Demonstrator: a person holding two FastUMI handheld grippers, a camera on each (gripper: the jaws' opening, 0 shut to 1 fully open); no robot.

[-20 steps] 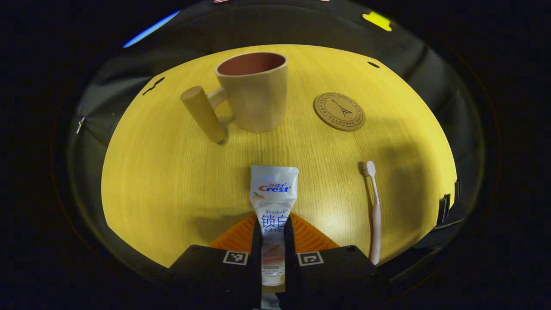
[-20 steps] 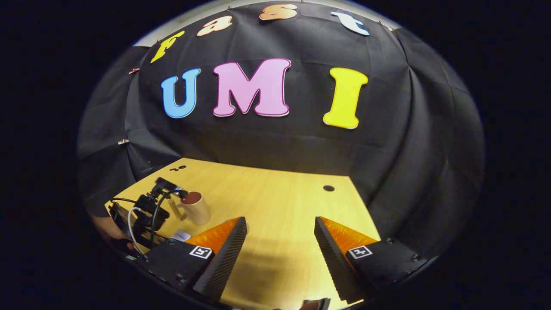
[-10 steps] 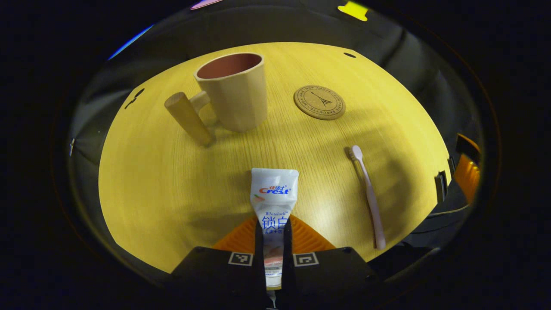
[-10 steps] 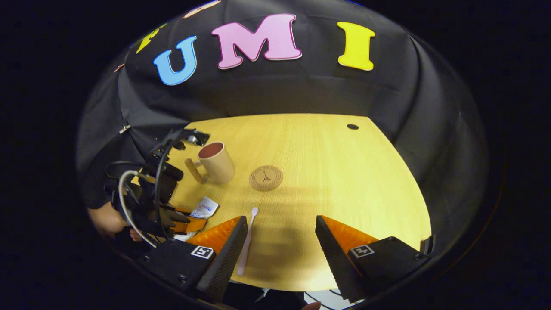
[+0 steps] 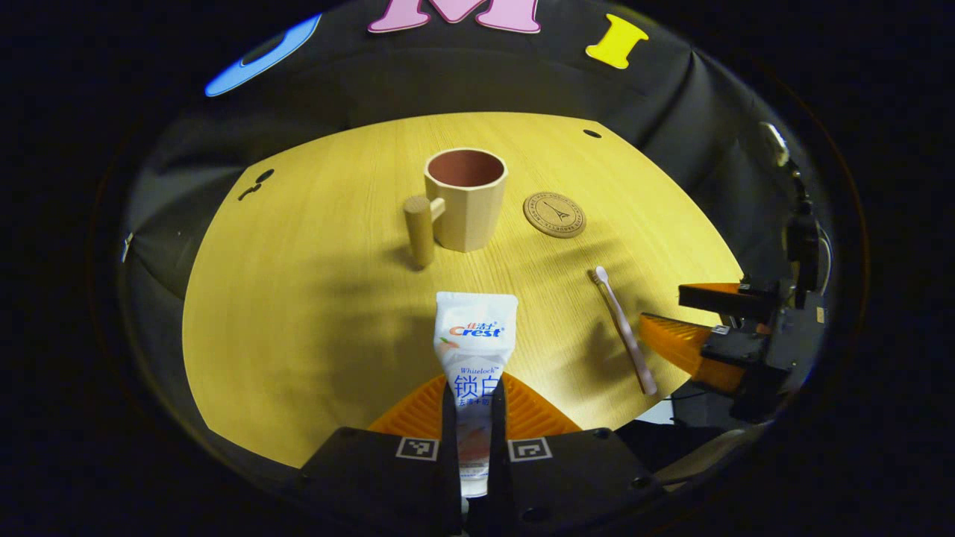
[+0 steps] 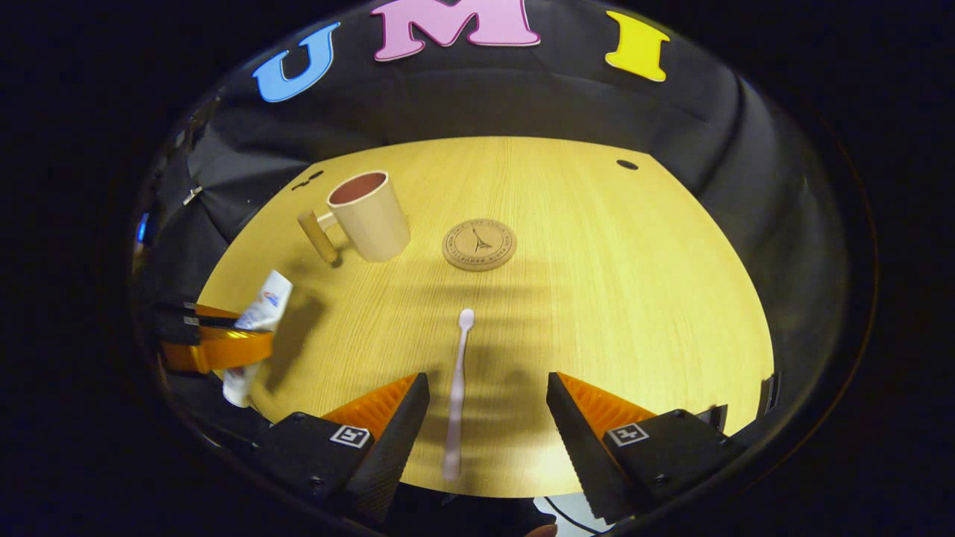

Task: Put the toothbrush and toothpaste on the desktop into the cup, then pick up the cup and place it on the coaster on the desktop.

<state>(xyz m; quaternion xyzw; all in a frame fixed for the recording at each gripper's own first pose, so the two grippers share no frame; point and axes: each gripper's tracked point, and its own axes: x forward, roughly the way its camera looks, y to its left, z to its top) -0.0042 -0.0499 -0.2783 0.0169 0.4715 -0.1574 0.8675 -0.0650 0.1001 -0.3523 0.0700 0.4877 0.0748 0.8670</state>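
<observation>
Left tool (image 5: 474, 418) clamps the toothpaste (image 5: 474, 350), now lifted clear of the table (image 6: 597, 298) since a second ago, ready for the cup (image 6: 369, 216); coaster (image 6: 479, 244) bare; right tool (image 6: 485, 418), spread wide, has descended to straddle the flat-lying toothbrush (image 6: 456, 395).

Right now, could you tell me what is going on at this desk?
A person is working with two handheld grippers. The left gripper is shut on the toothpaste and holds it above the desk. The right gripper is open, its fingers either side of the toothbrush, which lies flat. The cup is empty, beside the bare coaster.
</observation>
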